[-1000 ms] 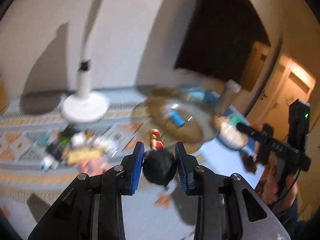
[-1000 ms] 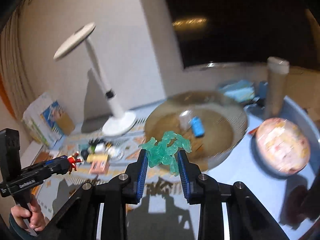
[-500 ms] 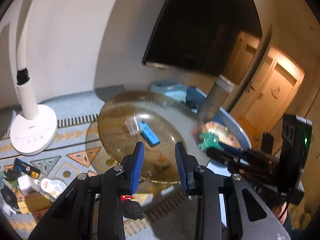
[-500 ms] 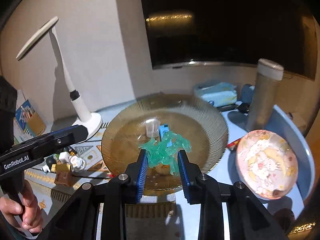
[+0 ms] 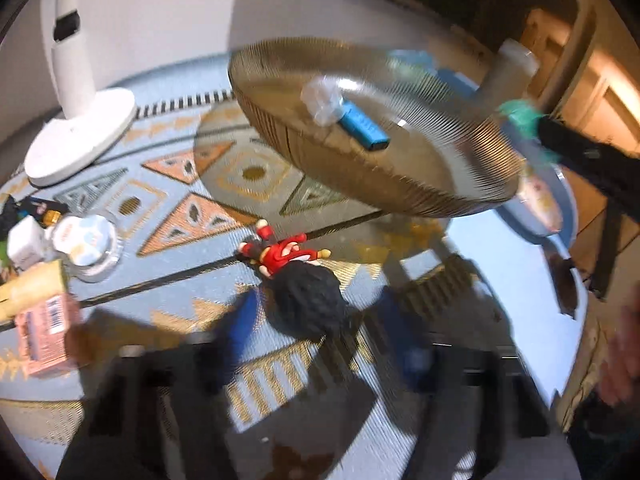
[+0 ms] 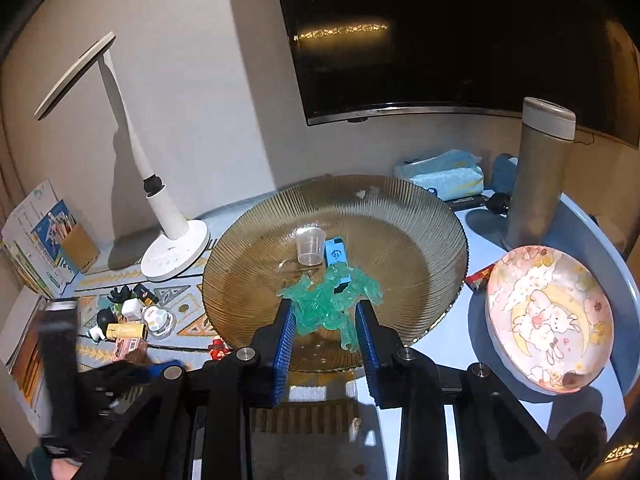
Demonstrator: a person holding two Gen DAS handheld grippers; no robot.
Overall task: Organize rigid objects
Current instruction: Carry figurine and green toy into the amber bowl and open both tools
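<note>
Black-haired figure (image 5: 308, 300) in red lies on the patterned worktop (image 5: 180, 216), between the blurred left claw (image 5: 320, 332) whose jaws are opening; a second ago it was gripped aloft. Right claw (image 6: 326, 328) clenches a translucent green figure (image 6: 328, 304) above the amber ribbed dish (image 6: 420, 240).

Left gripper (image 5: 320, 332) fingers (image 5: 240, 328) blurred by motion.

Amber ribbed bowl (image 6: 420, 240), translucent green figure (image 6: 328, 304), pink bunny-print plate (image 6: 548, 316).

Off-white wall (image 6: 192, 92), dark TV screen (image 6: 460, 40), white desk lamp (image 6: 160, 208), patterned mat (image 5: 192, 208).
</note>
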